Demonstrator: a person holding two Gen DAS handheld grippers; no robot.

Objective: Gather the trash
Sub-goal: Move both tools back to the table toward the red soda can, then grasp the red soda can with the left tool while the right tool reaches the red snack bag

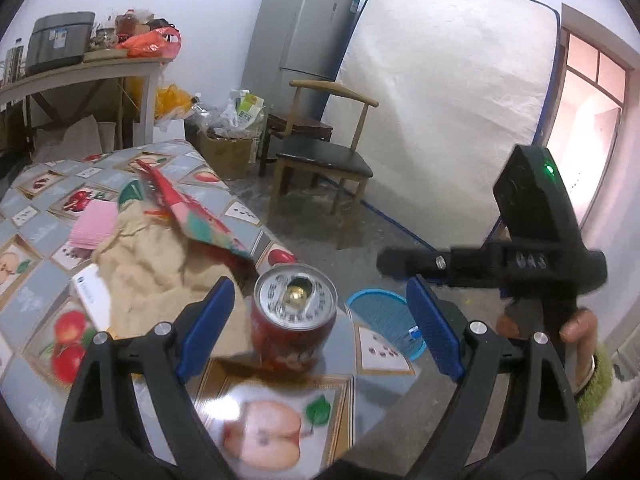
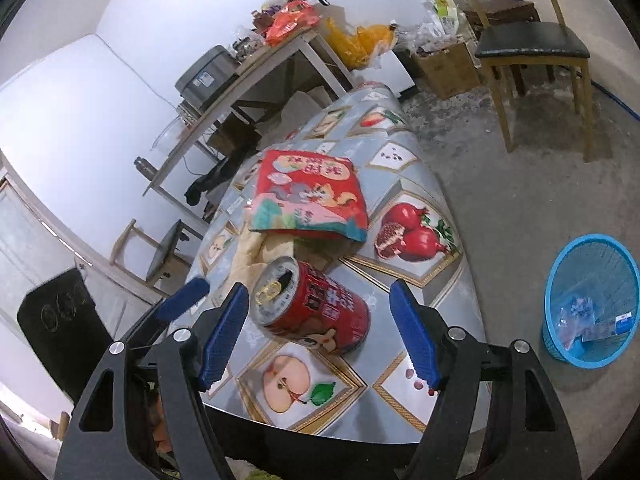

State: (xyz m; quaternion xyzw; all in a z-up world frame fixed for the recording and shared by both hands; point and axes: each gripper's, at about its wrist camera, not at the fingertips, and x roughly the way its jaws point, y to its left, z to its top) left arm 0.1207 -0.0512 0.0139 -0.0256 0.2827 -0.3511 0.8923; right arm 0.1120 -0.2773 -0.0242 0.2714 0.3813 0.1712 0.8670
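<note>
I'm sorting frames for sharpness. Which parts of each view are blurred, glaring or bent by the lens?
Left wrist view: the red can and the tablecloth near it are smeared by motion blur; the window is blown out pink; the mattress edges bow. Right wrist view: sharper, the can's label readable; white glare on the tablecloth near the blue basket; walls curve strongly.

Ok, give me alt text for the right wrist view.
The right claw hovers open around a red can standing on the fruit-print table, without touching it. Behind it lies a red snack bag; a blue basket sits on the floor.
</note>
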